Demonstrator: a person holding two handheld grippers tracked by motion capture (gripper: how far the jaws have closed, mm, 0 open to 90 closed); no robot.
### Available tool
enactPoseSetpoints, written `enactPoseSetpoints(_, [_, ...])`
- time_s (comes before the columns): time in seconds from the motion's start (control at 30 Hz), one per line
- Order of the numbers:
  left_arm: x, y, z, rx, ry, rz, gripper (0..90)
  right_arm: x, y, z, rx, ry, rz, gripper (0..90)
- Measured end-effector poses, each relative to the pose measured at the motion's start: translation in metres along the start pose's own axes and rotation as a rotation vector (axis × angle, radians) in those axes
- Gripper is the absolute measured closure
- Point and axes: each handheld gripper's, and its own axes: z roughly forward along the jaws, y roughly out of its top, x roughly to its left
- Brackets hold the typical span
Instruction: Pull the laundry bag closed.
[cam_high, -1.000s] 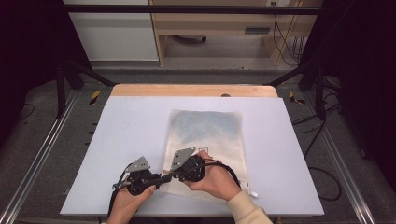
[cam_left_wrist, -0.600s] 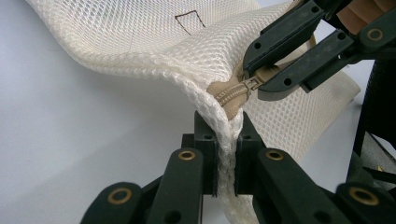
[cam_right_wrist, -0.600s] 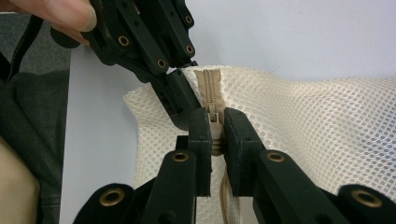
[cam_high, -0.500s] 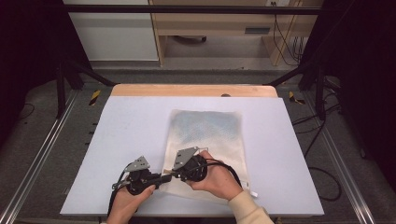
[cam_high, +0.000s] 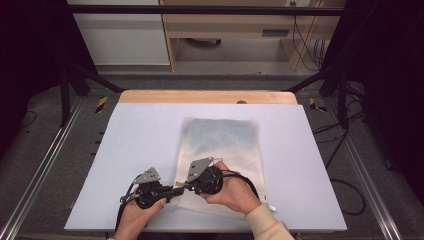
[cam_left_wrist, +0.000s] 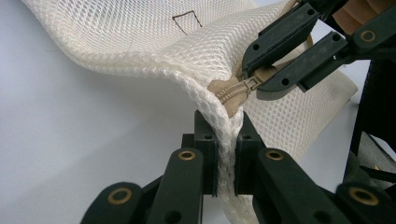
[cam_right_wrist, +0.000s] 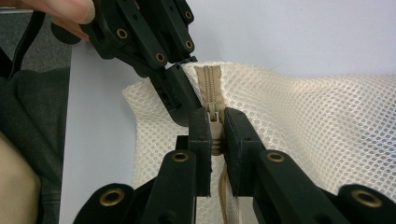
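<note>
Nothing had moved since the earlier frame. My left gripper (cam_left_wrist: 226, 154) stayed clamped on the near-left corner of the one mesh bag (cam_high: 222, 145) on the desk (cam_high: 140, 130); my right gripper (cam_right_wrist: 215, 135) pinched its zipper pull (cam_right_wrist: 213, 114).

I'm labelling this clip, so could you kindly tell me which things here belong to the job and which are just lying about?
In the job:
- mesh bag
- zip pull, shut in the right tongs
- left tongs, shut on the bag's corner

Lying about:
- white table
- wooden shelf behind
</note>
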Motion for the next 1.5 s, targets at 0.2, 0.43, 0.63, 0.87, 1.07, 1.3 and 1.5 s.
enactPoseSetpoints(0.2, [0.000, 0.000, 0.000, 0.004, -0.003, -0.004, 83.5, 0.000, -0.003, 0.001, 0.003, 0.001, 0.001, 82.0])
enactPoseSetpoints(0.43, [-0.001, 0.001, -0.001, -0.002, -0.009, -0.006, 83.6, -0.001, -0.006, 0.000, 0.010, 0.000, 0.001, 82.0])
enactPoseSetpoints(0.63, [-0.001, 0.001, -0.001, -0.001, -0.013, -0.007, 83.6, -0.001, -0.006, 0.000, 0.009, -0.003, 0.002, 82.0])
enactPoseSetpoints(0.87, [0.000, 0.001, -0.002, -0.008, -0.021, -0.012, 83.6, -0.001, -0.009, -0.002, 0.019, -0.013, -0.006, 82.0])
enactPoseSetpoints(1.07, [0.001, 0.001, -0.003, -0.010, -0.018, -0.017, 83.7, -0.003, -0.014, -0.004, 0.037, -0.025, 0.005, 82.0])
enactPoseSetpoints(1.3, [0.002, 0.001, -0.003, -0.010, -0.022, -0.018, 83.7, -0.004, -0.016, -0.006, 0.042, -0.027, 0.007, 82.0])
enactPoseSetpoints(1.5, [0.002, 0.000, -0.003, -0.010, -0.022, -0.017, 83.6, -0.004, -0.017, -0.007, 0.042, -0.026, 0.009, 82.0])
